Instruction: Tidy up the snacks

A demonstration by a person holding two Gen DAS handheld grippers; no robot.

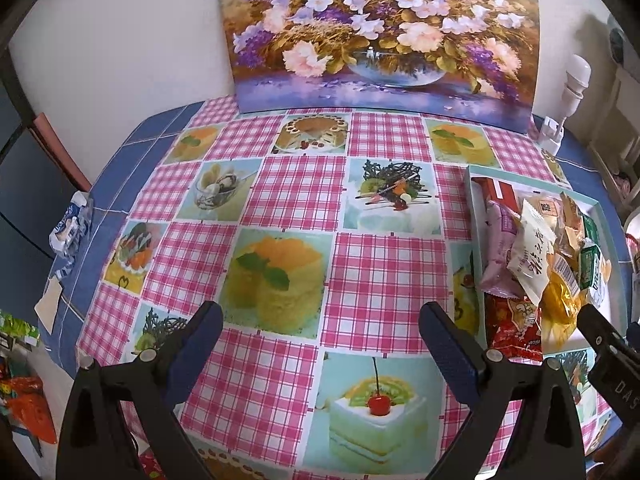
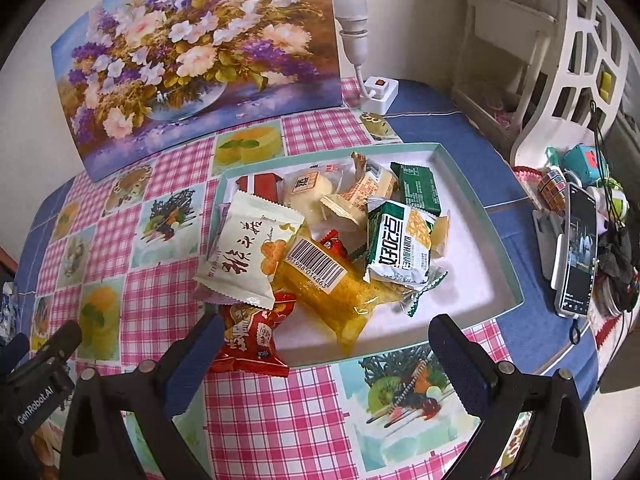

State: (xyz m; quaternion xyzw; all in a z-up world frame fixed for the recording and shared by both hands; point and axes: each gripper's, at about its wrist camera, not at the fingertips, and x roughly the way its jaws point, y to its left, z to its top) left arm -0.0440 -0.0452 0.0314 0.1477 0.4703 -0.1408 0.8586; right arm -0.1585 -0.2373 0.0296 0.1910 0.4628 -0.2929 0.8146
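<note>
Both tongs, left (image 1: 320,344) and right (image 2: 326,346), stand wide open and hold nothing above the table (image 1: 288,200), while the snacks (image 2: 320,236) lie heaped in the tray (image 2: 496,264), which fits either a finished gathering or sorting still ahead.

Left gripper (image 1: 320,336) hangs level, jaws spread wide, nothing between them, blue pads facing each other across the gap. Right gripper (image 2: 326,344) sits alongside it, jaws just as wide, also empty-handed. In the left wrist view the right one's black finger pokes in at the far right edge; in the right wrist view the left one shows at lower left. Both point forward, slightly downward.
</note>
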